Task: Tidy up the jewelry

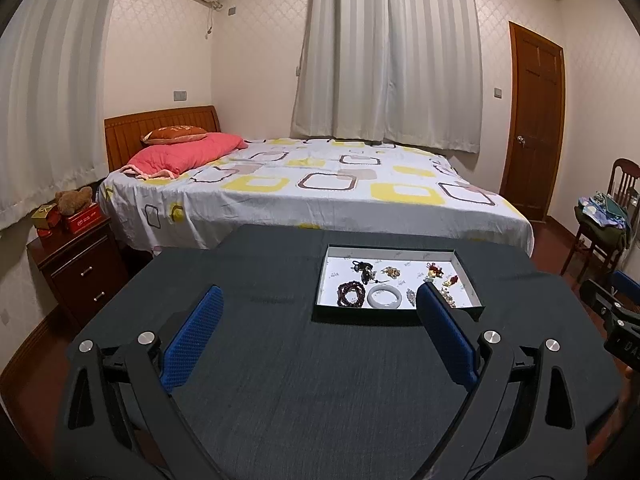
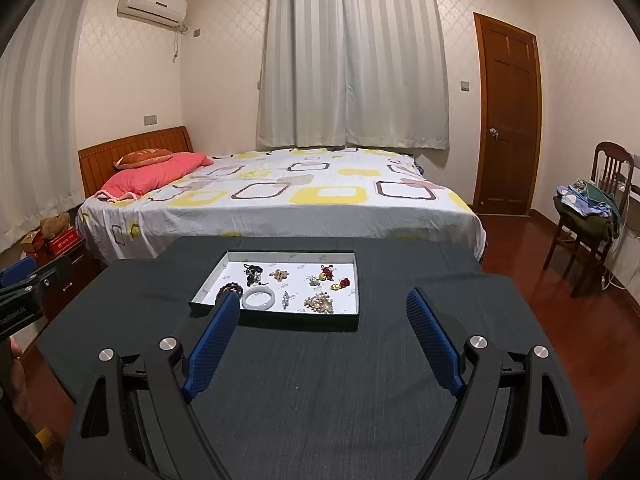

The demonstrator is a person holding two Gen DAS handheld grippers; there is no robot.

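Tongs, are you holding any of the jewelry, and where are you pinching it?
Nothing is held. The left tongs and the right tongs both stand wide open above the dark table; the jewelry lies in the tray.

The dark table (image 2: 312, 380) lies bare between both grippers and the shallow tray (image 2: 276, 322), so approach from the near side is clear. The tray's low rim is the only barrier. Inside, the white bangle (image 2: 259, 299) and the bead cluster (image 2: 319, 304) sit close together.
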